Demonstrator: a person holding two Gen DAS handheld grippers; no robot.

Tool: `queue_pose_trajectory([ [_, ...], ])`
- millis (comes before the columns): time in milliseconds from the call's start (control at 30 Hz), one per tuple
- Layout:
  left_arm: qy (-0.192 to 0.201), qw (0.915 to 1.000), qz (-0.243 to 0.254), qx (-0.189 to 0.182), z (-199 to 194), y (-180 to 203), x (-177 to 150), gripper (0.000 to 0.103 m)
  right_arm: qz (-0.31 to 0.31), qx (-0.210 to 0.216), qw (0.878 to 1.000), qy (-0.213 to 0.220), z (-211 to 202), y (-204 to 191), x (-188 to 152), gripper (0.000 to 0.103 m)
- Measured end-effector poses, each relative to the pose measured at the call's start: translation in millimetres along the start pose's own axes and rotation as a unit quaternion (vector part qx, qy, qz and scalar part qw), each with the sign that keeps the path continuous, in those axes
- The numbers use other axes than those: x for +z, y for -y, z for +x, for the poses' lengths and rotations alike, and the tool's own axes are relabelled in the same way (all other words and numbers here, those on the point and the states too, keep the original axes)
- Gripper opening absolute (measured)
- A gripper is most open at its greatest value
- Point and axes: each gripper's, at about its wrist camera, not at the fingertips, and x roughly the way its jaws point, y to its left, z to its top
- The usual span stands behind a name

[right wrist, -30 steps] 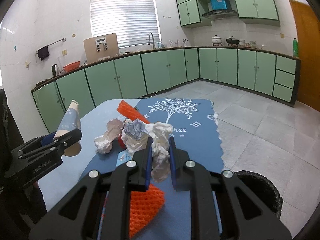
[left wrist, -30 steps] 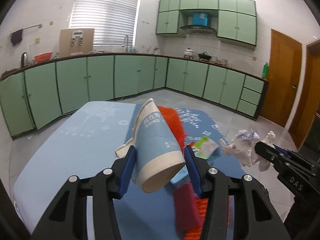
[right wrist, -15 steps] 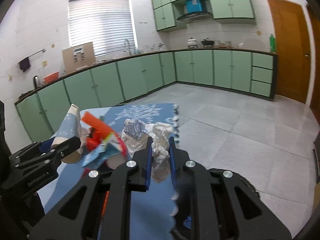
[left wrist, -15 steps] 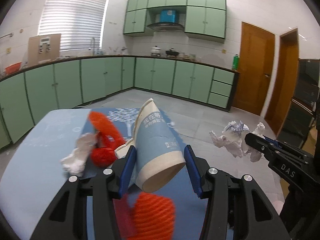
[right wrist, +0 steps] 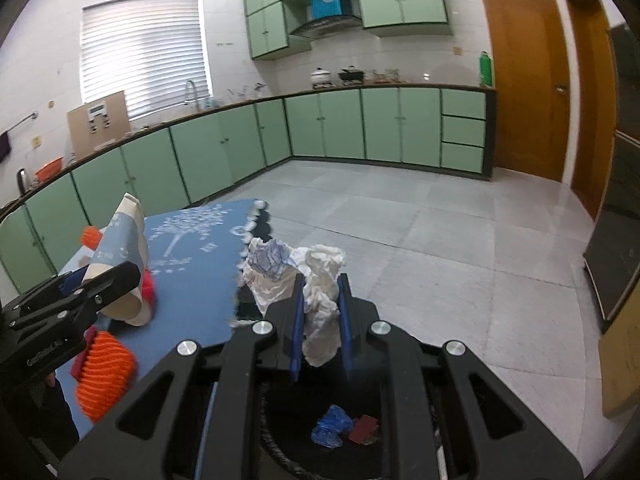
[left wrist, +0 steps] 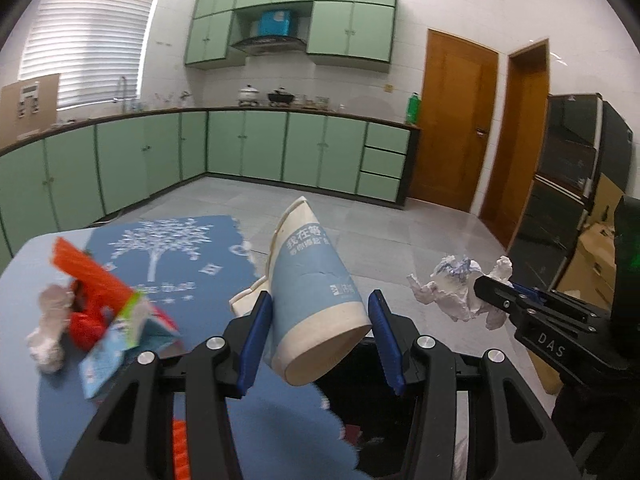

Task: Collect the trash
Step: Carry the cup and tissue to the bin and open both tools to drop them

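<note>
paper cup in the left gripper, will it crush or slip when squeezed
The paper cup probably crushes easily: its rim already looks torn and bent. It seems light and empty, held tilted by the left gripper without sagging. Its tapered, smooth wall might slide out toward the narrow end.

**A home kitchen**

You're in a home kitchen. Green cabinets point(right wrist: 344, 128) wrap the walls from 9 to 1 o'clock, with a faucet point(right wrist: 191, 90) under the blinds point(right wrist: 144, 56) at 11. Pots point(left wrist: 264, 95) sit beneath the hood point(left wrist: 268, 42) at 12, and wooden doors point(left wrist: 456, 120) stand at 2.
</note>
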Motion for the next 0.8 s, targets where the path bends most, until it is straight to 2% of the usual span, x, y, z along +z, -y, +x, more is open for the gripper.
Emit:
queue_pose_trajectory([
  [200, -0.010, 0.9997, 0.005, -0.021, 30.3, 28.5, -3.1, 0.049, 0.013, -0.018, 1.000, -0.007, 9.9, 25.5, -9.0, 0.014],
  [433, -0.029, 0.9988, 0.006, -0.040, 60.2, 41.3, -5.2, 0.050, 0.032, -0.027, 0.999, -0.026, 26.4, 50.1, -22.0, 0.015],
  [600, -0.060, 0.9963, -0.004, -0.062, 80.3, 45.3, -7.6, 0.056, 0.038, -0.043, 0.997, -0.048, 43.0, 64.4, -32.8, 0.021],
  [667, -0.066, 0.9954, -0.013, -0.068, 83.9, 43.9, -7.9, 0.058, 0.045, -0.051, 0.996, -0.052, 45.8, 68.8, -35.9, 0.041],
  [733, -0.067, 0.9955, -0.017, -0.065, 84.1, 41.7, -8.0, 0.064, 0.050, -0.056, 0.996, -0.053, 46.2, 71.5, -40.1, 0.048],
  [800, -0.065, 0.9958, -0.020, -0.062, 83.9, 39.0, -7.9, 0.072, 0.048, -0.064, 0.995, -0.053, 46.5, 70.5, -41.9, 0.064],
])
